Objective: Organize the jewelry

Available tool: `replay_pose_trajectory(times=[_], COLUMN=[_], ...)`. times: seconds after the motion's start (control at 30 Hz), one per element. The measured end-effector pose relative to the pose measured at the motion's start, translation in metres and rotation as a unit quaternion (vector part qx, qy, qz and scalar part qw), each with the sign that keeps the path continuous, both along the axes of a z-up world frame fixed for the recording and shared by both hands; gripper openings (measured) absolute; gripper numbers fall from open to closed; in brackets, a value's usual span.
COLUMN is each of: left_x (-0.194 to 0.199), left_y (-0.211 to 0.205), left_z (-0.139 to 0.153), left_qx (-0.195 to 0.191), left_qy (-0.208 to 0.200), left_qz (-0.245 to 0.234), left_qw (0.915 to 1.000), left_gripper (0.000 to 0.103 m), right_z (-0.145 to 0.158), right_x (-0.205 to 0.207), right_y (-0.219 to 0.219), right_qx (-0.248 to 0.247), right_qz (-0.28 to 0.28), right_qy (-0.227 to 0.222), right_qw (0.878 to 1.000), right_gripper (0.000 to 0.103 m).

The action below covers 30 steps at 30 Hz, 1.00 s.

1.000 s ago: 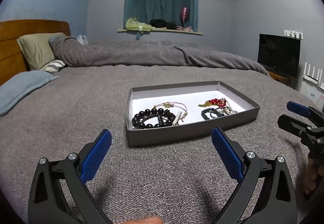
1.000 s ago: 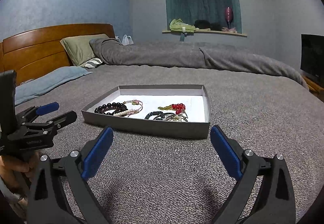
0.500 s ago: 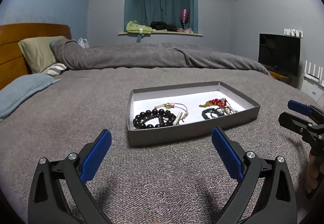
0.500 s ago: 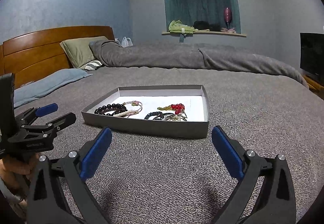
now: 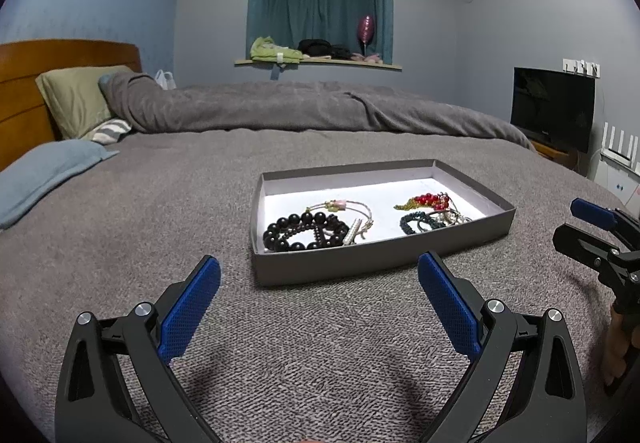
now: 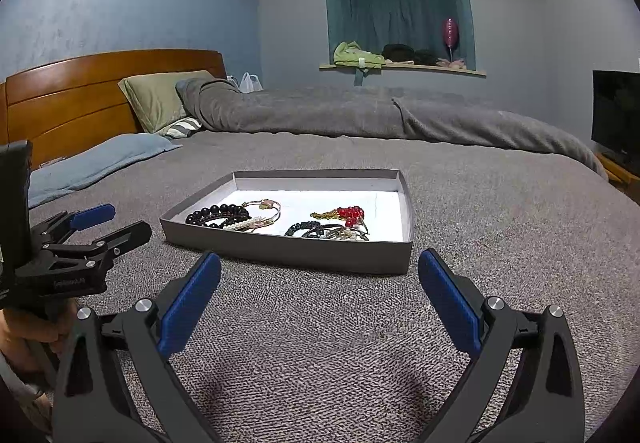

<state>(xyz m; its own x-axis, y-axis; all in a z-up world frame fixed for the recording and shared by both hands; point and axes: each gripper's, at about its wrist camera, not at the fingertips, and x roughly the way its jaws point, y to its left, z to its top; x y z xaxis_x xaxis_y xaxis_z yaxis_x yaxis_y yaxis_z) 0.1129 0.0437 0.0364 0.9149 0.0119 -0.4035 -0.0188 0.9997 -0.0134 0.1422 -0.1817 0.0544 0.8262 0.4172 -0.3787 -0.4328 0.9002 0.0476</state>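
Blue-padded fingers (image 5: pixel 188 313) of the left gripper (image 5: pixel 319 283) and right gripper (image 6: pixel 319 283) are held spread above the bed (image 5: pixel 140 227). Beyond them, bracelets (image 5: pixel 306 231) are seen lying in a grey tray (image 5: pixel 360 263).

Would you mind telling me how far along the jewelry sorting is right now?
Nothing looks sorted yet: the black bead bracelet and red bead piece lie tangled with others in the grey tray. Nothing is in hand; the left gripper and right gripper hover open, short of it. All separating remains.
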Motion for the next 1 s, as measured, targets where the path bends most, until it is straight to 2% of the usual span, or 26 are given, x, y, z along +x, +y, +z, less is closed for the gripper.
replay_pose_trajectory(times=[1.0], left_x=[-0.0008], left_y=[-0.0001], left_z=[0.0004], left_qx=[0.003], left_qy=[-0.002], left_qz=[0.000], left_qw=[1.0000], left_gripper=[0.098], right_z=[0.0018], right_x=[0.0006], right_y=[-0.0007], right_qx=[-0.004], right_qz=[0.001], right_qy=[-0.005], right_qw=[1.000], right_gripper=[0.097])
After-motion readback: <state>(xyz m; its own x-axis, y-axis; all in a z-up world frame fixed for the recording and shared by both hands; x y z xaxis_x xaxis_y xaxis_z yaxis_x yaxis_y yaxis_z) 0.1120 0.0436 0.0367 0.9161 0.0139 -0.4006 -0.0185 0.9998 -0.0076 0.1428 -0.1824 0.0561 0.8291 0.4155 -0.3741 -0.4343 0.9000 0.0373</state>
